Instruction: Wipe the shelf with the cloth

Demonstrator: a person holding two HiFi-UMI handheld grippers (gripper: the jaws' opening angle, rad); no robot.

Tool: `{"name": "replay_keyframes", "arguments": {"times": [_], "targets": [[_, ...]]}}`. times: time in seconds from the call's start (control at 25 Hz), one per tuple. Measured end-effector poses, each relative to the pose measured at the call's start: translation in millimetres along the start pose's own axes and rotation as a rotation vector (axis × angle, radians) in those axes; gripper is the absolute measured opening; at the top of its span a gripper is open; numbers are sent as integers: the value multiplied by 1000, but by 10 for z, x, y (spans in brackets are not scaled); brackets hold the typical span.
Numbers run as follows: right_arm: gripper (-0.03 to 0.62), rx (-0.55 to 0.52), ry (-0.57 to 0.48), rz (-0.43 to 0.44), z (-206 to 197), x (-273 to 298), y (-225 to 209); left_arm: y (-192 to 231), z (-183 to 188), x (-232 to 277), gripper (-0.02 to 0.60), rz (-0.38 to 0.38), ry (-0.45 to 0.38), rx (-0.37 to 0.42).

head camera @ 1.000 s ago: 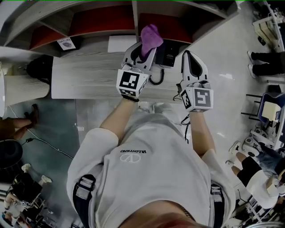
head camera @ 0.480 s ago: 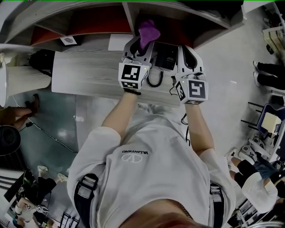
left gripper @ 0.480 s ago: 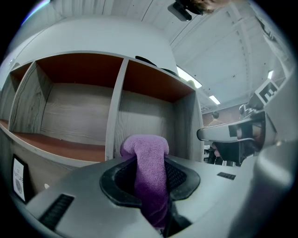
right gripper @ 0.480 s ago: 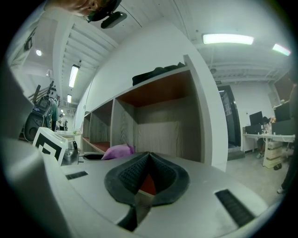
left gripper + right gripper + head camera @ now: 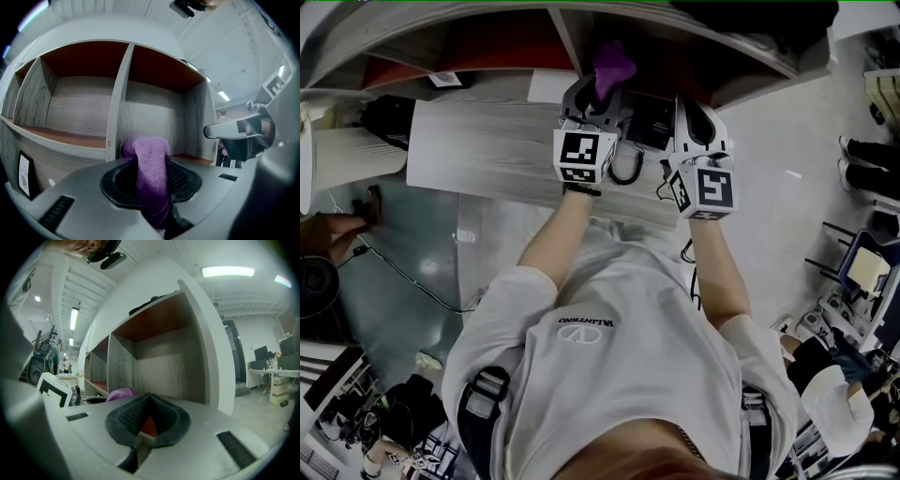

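My left gripper [image 5: 597, 96] is shut on a purple cloth [image 5: 612, 62], which sticks up past the fingertips at the mouth of the shelf [image 5: 565, 36]. In the left gripper view the cloth [image 5: 151, 171] hangs between the jaws, in front of the upright divider [image 5: 120, 101] and the right-hand compartment. The shelf has grey wood walls and red-brown floors. My right gripper [image 5: 695, 109] hovers just right of the left one, shut and holding nothing. In the right gripper view the right gripper [image 5: 150, 398] faces the end compartment [image 5: 164, 366], with the cloth [image 5: 119, 393] at its left.
A grey wooden table top [image 5: 487, 150] lies under both grippers. On it are a black device with a looped cable [image 5: 649, 124], a white sheet [image 5: 546, 86], a small printed card [image 5: 447, 80] and a dark bag [image 5: 389, 117]. People and chairs are at the right edge.
Both grippers have moved forward toward the shelf, and the cloth now reaches into the compartment's shadow. The right gripper has drawn closer beside the left.
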State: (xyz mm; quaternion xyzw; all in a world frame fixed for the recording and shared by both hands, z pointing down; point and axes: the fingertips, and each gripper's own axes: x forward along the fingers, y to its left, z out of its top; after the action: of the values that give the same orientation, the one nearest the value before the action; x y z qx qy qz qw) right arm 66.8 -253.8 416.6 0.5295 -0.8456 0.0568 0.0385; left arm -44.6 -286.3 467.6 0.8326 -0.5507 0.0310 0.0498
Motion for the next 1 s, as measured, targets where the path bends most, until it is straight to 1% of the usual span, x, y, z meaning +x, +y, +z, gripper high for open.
{"name": "replay_keyframes", "arguments": {"times": [0.16,0.36,0.6,1.0], "targets": [[1,3,13,5,-67,41,-1,10,-114,15,103,18,27,-3],[0,14,20,9,-118,93,0,70,-188,22,103,35,23,9],[1,27,30,-7,-190,53,-80,54,-205,57,103,38,15,5],[2,34,29,7,-173,-12,-80,13,-197,74,103,61,17,12]]}}
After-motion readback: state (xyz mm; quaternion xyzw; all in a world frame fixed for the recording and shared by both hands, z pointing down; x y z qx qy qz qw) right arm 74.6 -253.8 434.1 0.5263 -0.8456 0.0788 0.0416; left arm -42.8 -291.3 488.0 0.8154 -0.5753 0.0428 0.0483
